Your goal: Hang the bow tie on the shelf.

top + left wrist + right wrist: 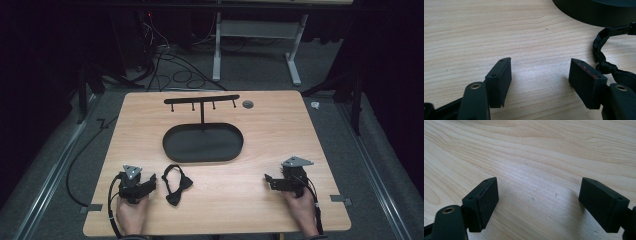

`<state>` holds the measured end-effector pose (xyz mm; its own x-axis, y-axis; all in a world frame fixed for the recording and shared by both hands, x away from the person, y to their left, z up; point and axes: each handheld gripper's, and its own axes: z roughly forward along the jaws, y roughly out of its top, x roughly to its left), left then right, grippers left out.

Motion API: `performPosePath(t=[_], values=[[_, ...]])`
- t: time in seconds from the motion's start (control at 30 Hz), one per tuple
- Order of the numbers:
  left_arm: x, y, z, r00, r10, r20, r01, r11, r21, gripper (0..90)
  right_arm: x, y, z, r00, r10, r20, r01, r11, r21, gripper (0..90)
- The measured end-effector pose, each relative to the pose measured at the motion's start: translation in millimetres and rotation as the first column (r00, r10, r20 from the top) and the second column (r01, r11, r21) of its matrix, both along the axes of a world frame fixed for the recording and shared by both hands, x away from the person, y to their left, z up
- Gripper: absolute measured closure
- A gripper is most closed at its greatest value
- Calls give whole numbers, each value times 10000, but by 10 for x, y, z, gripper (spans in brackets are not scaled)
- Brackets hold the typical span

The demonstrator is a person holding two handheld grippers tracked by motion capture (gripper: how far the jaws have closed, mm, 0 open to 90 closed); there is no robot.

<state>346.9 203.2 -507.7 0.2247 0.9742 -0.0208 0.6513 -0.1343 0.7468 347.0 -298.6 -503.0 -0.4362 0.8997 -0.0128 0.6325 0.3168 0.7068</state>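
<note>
Grippers rest low on a wooden table (280,125): the left gripper (152,179) at lower left and the right gripper (267,180) at lower right, both with jaws spread wide and grasping nothing. A black bow tie (175,184) lies just right of the left gripper, below a black oval tray (172,145) at the frame's centre.

Black bow tie (175,184), black oval tray (203,143), light woodgrain table (280,125), seemingly grey carpet (55,200)
</note>
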Motion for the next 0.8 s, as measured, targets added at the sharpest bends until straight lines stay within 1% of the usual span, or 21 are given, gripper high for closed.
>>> performPosePath(t=[0.8], values=[[1, -6, 0, 10000, 49, 4, -49, 10000, -2, 356, -2, -2, 1, 10000, -2, -17, 2, 10000, 4, 174]])
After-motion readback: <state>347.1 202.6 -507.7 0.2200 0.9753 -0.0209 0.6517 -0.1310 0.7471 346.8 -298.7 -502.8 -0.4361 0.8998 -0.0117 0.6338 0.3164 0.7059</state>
